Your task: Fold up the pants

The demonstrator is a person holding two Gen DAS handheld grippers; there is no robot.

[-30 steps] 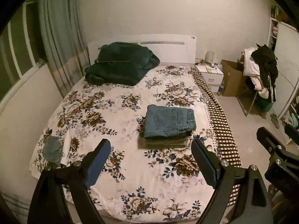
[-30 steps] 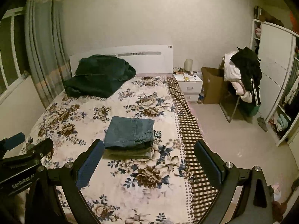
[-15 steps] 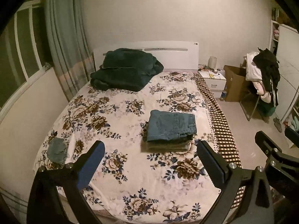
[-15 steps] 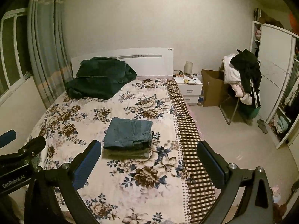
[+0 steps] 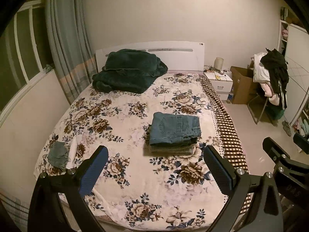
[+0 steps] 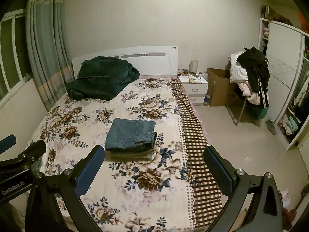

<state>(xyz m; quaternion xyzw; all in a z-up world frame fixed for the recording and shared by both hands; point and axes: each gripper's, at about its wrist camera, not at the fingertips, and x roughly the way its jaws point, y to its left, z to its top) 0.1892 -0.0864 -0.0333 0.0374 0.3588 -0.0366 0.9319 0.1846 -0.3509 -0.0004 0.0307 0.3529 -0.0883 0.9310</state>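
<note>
Far left on the bed (image 5: pixel 135 183): small denim scrap (image 5: pixel 58 154), untouched. Left tool (image 5: pixel 154 166) spread wide, empty, jaws only just opened fully. Centre-right: folded jeans (image 5: pixel 174 128) squared atop a grey folded garment (image 5: pixel 170 149). Right tool (image 6: pixel 154 164) likewise agape, empty. Fold apparently finished; best kept clear of the stack, edges undisturbed.

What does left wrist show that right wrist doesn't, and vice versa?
Only left wrist: a small frayed denim scrap near the bed's left edge, and the right hand-held gripper poking in at the right.

Only right wrist: the open wardrobe shelves with clothes and the left hand-held gripper at the left edge.

Both: the folded jeans stacked on a greyish folded garment on the floral bedspread, the dark green blanket by the headboard, the nightstand, and each camera's own open, empty jaws.
</note>
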